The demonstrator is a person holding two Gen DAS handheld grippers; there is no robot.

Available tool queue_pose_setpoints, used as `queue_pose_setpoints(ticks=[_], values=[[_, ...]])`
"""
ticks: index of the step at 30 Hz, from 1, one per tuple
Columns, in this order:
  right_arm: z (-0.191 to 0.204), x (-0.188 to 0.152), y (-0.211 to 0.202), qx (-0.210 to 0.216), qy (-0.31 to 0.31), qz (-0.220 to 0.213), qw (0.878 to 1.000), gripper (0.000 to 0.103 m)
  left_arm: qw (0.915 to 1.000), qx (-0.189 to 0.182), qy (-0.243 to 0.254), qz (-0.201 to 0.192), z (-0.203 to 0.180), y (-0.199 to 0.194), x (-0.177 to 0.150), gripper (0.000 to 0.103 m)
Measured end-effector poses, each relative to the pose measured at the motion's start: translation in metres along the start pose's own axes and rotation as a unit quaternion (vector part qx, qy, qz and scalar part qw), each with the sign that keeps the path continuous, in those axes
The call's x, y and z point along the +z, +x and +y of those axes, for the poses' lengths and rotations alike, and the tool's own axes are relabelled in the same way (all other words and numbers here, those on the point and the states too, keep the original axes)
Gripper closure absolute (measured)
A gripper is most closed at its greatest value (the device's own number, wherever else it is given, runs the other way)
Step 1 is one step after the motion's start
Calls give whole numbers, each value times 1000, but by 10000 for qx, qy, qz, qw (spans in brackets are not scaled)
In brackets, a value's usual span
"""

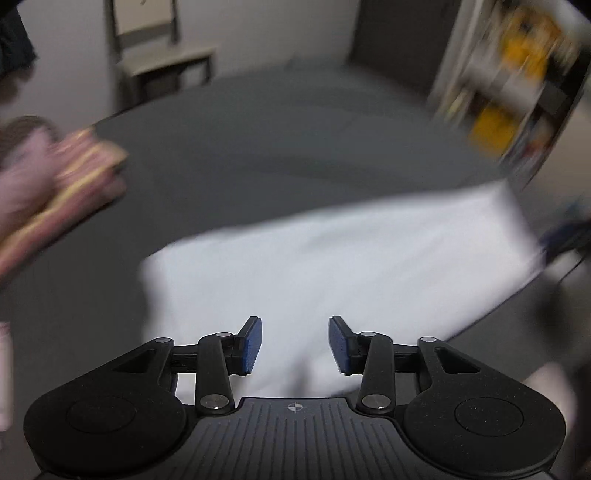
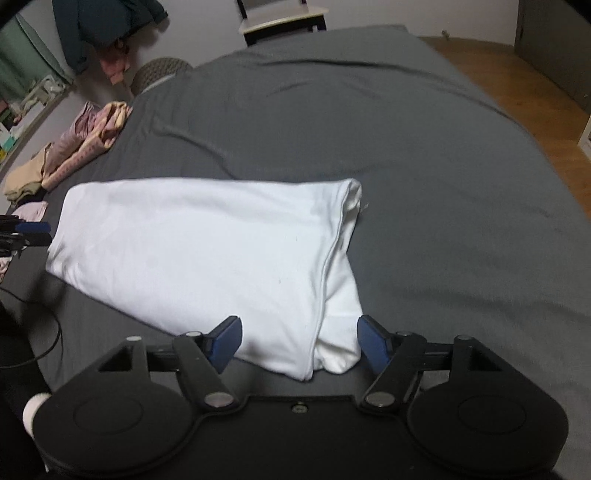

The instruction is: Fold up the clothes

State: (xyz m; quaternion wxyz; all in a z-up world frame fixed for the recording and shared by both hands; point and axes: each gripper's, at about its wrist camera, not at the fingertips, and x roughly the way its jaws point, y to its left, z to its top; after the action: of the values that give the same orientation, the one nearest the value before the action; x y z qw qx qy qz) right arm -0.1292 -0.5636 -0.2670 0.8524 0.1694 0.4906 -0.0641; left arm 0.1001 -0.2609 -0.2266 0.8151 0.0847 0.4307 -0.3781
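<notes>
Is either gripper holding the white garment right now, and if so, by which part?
Neither. The left gripper and right gripper are both open over the near edge of the folded white garment, pads clear of the cloth.

— What lies beyond the bed?
— A wide bed with a dark grey fitted sheet (image 2: 406,147) fills the scene. At its far end stands a dark-framed chair with a pale seat (image 2: 282,18).
— And on the left?
— A round brown woven basket (image 2: 159,72) sits just beside the bed's far left corner. A thin black cable (image 2: 44,339) loops at near left.
— To the right?
— Warm brown wooden flooring (image 2: 517,85), and a blurred shelf with yellow items (image 1: 517,81).
</notes>
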Motion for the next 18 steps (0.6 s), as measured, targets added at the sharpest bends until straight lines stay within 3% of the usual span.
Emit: queue_pose_setpoints(ticks=[1,4,8,13,18], values=[[-1,1,1,-41,28,-46,10000,28,9988,-363,-244,-231,-6,4,2,37],[-6,2,3,-93,287,-190,9994,24,9896,-1147,-664,-551,-26,30,10,36],[-15,2,8,100,767,-365,9963,24,9919,-800,-876,-450,-54,76,13,36],[-13,5,15,165,905,-378,9950,22,9860,-423,-1567,-375,-62,112,-7,36],[-10,7,11,-32,829,-510,9952,21,9859,-476,-1569,-344,-66,102,-10,36]])
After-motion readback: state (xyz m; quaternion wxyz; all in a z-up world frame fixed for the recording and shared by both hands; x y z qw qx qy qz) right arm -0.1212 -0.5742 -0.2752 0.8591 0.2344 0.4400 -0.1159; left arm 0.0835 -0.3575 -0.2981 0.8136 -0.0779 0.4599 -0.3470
